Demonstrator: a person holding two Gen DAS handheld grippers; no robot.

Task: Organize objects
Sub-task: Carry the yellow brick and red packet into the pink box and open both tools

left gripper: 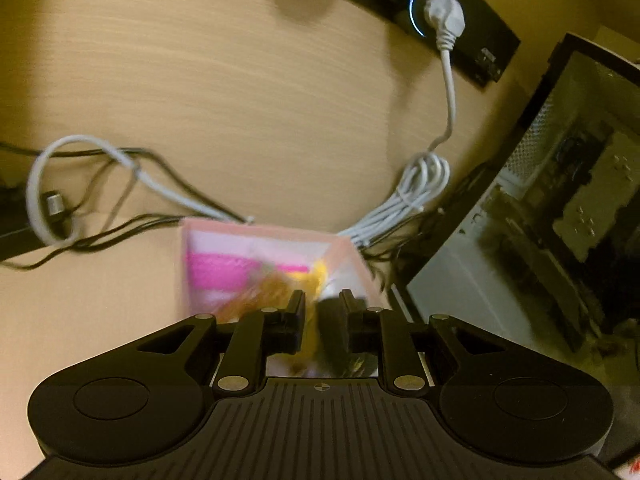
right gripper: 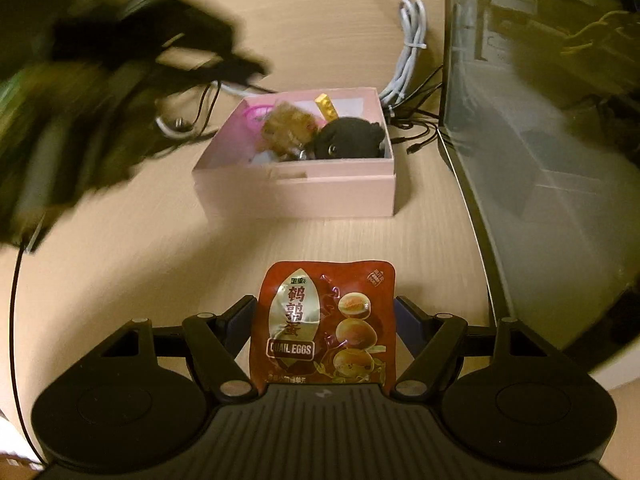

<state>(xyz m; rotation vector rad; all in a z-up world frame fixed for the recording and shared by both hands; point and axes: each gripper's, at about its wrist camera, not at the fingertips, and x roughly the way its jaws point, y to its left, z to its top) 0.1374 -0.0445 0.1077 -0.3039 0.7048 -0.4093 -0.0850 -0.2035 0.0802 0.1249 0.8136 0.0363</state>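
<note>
A pink open box (right gripper: pixel 304 194) sits on the wooden desk and holds a black plush toy (right gripper: pixel 352 138), a brown furry thing (right gripper: pixel 286 128), a yellow block (right gripper: pixel 326 105) and something pink. A red quail eggs packet (right gripper: pixel 324 324) stands between the fingers of my right gripper (right gripper: pixel 325 312), which is shut on it, short of the box. My left gripper (left gripper: pixel 322 304) hovers over the box (left gripper: pixel 344 248), blurred; its narrow jaws have a dark thing (left gripper: pixel 330 328) between them. In the right wrist view the left gripper (right gripper: pixel 132 60) is a dark blur left of the box.
A glass-sided computer case (right gripper: pixel 540 152) stands right of the box. A bundled white cable (left gripper: pixel 420 188) and loose black cables (left gripper: pixel 120 184) lie behind it. A black power strip with a white plug (left gripper: pixel 444 14) runs along the back.
</note>
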